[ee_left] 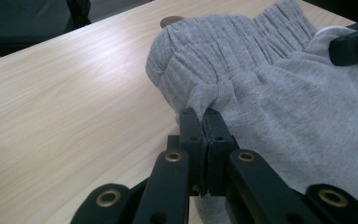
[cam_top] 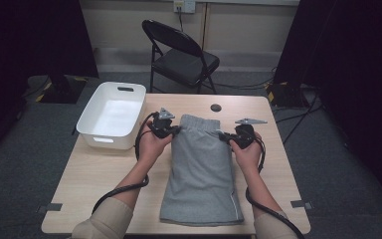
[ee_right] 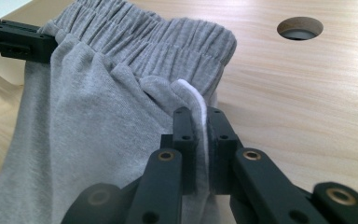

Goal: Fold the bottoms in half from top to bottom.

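A pair of grey shorts (cam_top: 201,169) lies lengthwise on the wooden table (cam_top: 104,169), elastic waistband at the far end. My left gripper (cam_top: 177,130) is shut on the shorts' left edge just below the waistband (ee_left: 223,37), pinching a fold of cloth (ee_left: 205,100). My right gripper (cam_top: 223,136) is shut on the right edge, where a white side stripe (ee_right: 196,100) runs between the jaws. The waistband end (ee_right: 168,42) is lifted slightly off the table between the two grippers. The hems (cam_top: 201,216) rest near the table's front edge.
A white plastic bin (cam_top: 113,113) stands on the table's back left corner, beside the left gripper. A round cable hole (cam_top: 216,107) sits in the table behind the waistband. A black folding chair (cam_top: 181,55) stands beyond the table.
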A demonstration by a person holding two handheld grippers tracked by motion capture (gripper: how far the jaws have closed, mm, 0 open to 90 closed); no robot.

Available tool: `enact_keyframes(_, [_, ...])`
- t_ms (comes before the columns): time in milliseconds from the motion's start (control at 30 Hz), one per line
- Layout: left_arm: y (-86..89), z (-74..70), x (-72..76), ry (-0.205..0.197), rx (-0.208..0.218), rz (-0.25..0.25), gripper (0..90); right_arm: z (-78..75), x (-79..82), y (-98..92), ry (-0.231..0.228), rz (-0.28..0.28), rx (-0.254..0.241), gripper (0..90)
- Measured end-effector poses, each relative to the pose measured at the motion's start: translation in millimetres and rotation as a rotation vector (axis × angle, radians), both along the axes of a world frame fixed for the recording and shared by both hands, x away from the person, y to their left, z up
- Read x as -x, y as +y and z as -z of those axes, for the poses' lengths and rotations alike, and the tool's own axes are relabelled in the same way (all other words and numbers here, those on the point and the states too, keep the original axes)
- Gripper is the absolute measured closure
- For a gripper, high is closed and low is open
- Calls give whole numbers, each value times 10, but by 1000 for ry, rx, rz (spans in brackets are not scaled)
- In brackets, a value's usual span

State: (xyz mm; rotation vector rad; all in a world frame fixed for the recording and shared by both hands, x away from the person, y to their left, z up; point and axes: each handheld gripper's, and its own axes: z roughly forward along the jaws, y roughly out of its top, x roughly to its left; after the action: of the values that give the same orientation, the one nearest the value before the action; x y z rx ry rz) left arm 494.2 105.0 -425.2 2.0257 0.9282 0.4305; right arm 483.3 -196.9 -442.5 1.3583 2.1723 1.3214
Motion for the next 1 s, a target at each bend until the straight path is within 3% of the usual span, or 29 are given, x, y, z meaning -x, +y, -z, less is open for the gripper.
enact_keyframes(333, [49,3,175,-12,17,20,887,-45,180,-27,-34,-28,-3,847])
enact_keyframes(700, [65,25,444,-25,0,64,887,-24,459,-72,-55,-62,-14,846])
enact_keyframes(933, [75,180,657,0,-26,102,887,60,699,-118,-48,-90,-22,844])
enact_keyframes(1000, [86,240,702,13,-28,110,887,100,770,-115,-47,-103,-1,843])
